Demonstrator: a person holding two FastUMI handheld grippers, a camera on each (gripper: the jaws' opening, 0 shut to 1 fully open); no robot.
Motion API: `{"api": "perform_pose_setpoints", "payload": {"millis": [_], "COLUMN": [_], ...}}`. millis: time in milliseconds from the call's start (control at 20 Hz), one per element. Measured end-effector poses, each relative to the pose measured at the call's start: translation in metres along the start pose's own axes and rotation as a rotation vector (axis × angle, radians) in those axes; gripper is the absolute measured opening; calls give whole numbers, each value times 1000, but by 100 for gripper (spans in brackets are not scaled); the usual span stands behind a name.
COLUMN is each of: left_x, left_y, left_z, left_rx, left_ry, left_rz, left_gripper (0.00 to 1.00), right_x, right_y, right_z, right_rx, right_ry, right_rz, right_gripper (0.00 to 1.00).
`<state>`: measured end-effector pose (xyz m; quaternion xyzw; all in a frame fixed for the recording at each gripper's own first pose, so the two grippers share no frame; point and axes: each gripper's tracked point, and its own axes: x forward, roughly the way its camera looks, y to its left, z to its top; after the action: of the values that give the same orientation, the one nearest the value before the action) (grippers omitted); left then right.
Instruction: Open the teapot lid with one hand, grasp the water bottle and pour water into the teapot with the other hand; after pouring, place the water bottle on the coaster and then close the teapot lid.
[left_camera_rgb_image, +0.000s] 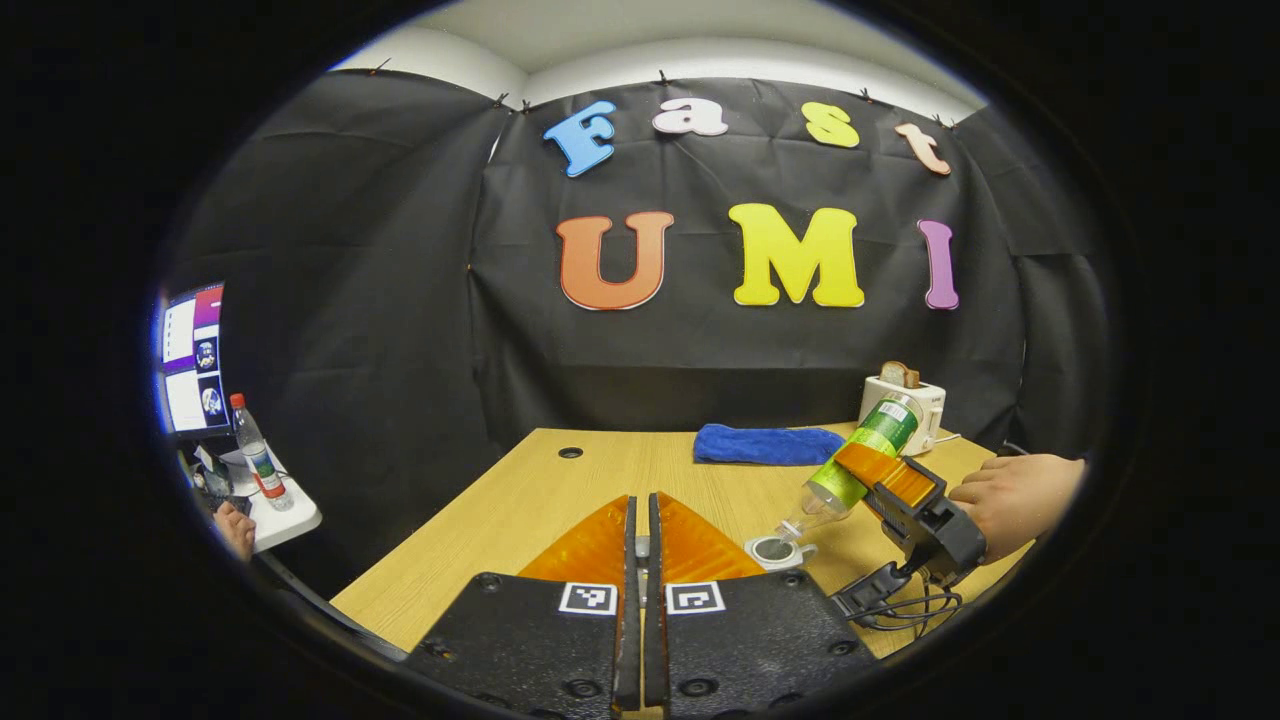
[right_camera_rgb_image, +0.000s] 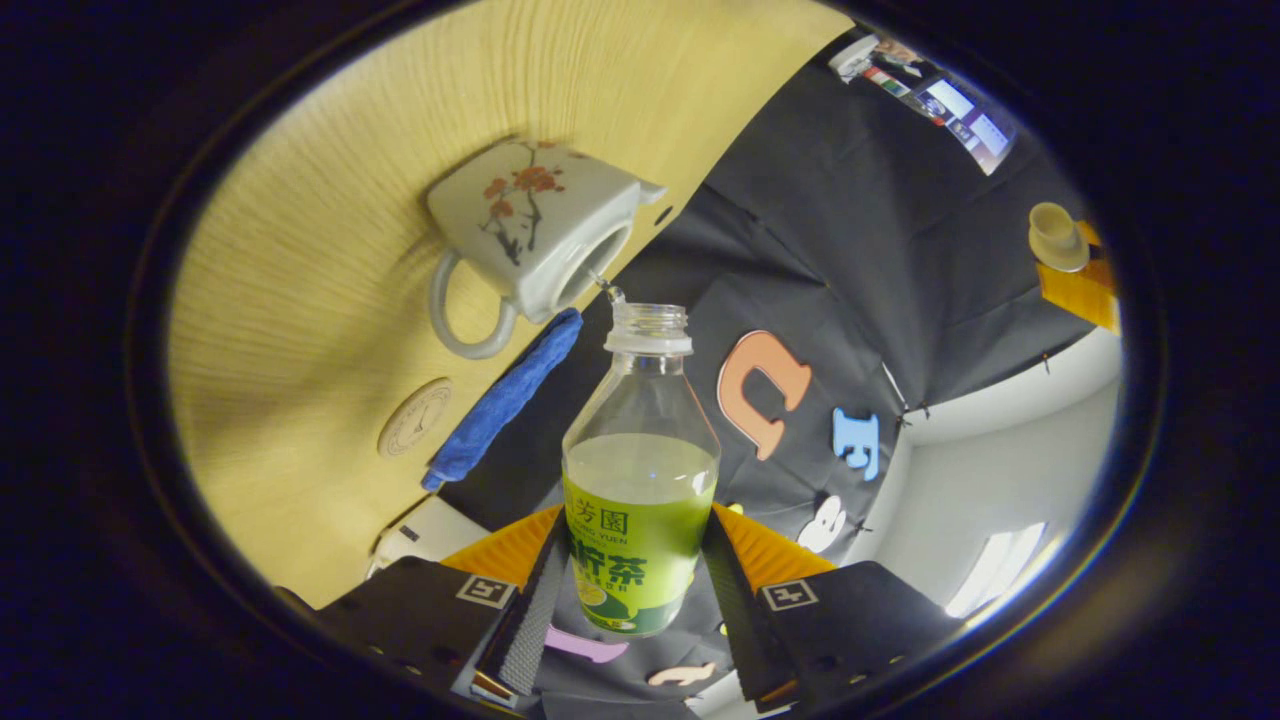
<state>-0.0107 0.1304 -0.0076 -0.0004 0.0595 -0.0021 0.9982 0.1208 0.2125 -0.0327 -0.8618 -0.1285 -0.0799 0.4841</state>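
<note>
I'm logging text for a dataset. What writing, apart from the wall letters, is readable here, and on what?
Water bottle label: printed characters, partly covered; not read off.
Monitor: too small to read.
Clock-face coaster: marks too small to read.

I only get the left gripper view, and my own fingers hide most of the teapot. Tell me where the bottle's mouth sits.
Observer: In the right gripper view, the bottle has its open mouth right at the rim of the opening of the teapot, with what looks like a thin trickle between them.
Operator: Report how much is in the bottle.
Observer: Liquid reaches just above the label. The shoulder and neck are empty.
Operator: Find me the coaster.
Observer: The round coaster lies bare on the table, beside one end of the blue towel and apart from the teapot's handle.
</note>
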Motion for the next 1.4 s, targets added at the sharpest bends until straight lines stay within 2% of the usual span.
{"api": "perform_pose_setpoints", "payload": {"millis": [100, 300, 700, 900, 1250, 1400], "left_x": [1, 0, 1, 2, 4, 3], "left_y": [1, 1, 0, 2, 3, 5], "left_z": [0, -1, -2, -2, -6, -5], "left_rx": [0, 6, 17, 19, 30, 30], "left_ry": [1, 5, 6, 7, 16, 18], "left_rz": [3, 5, 5, 10, 17, 22], "left_gripper": [4, 4, 4, 4, 4, 4], "right_x": [-1, -5, -3, -1, -1, -1], "right_y": [-6, -15, -28, -36, -34, -30], "right_z": [4, 0, -9, -11, -13, -14], "right_rx": [-22, -60, -104, -135, -128, -80], "right_ry": [-4, -11, -16, -11, -5, 1], "right_rz": [-23, -60, -95, -117, -109, -107], "right_gripper": [76, 74, 76, 74, 76, 74]}}
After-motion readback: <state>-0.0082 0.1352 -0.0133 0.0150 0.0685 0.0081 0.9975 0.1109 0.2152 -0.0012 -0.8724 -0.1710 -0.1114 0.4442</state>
